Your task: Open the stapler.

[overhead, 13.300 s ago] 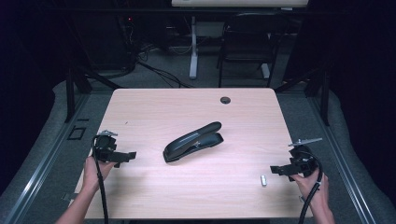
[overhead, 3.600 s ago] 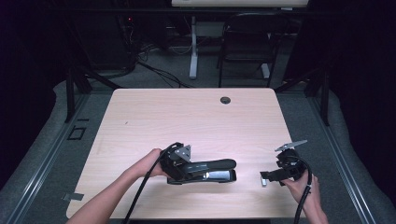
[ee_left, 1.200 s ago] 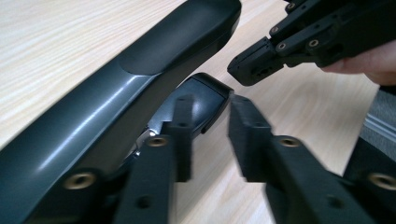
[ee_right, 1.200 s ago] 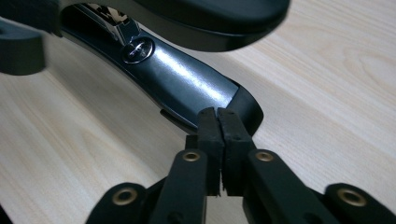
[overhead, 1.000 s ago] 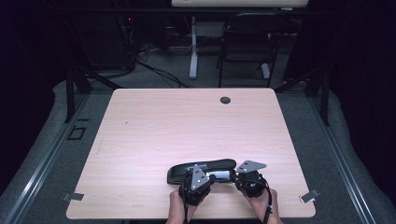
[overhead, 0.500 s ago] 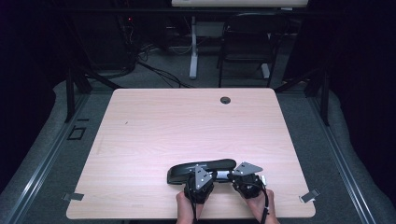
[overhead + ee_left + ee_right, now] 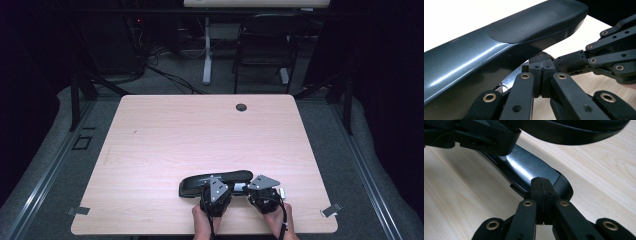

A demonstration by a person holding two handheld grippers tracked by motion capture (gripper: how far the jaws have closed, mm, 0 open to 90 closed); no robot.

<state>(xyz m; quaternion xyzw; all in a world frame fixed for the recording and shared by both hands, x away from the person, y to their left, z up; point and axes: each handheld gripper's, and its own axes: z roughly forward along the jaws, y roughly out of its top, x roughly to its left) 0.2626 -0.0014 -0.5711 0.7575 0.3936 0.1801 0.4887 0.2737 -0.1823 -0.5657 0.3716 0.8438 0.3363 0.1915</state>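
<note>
A large black stapler [image 7: 215, 179] lies near the table's front edge, its top arm [image 7: 499, 42] raised off its base [image 7: 529, 170]. My left gripper [image 7: 231, 188] is shut with nothing between its pads, and its tips sit under the raised arm [image 7: 574, 130]. From the right, my right gripper [image 7: 246, 189] is also shut, with its tips against the rounded end of the base. In the left gripper view my left gripper [image 7: 541, 67] nearly meets the right gripper [image 7: 574, 60]. My right gripper [image 7: 542, 187] shows in its own view, with the left gripper's body [image 7: 474, 135] above.
A small pale object [image 7: 282, 192] lies just right of the right hand. A black grommet [image 7: 241, 107] sits at the table's far edge. Tape strips [image 7: 78, 210] mark the front corners. A chair [image 7: 262, 45] and desk legs stand behind the table.
Over the last second both hands have stayed almost still at the stapler. Since the oldest frame the stapler has come from mid-table to the front edge, and both grippers have closed in on it.
</note>
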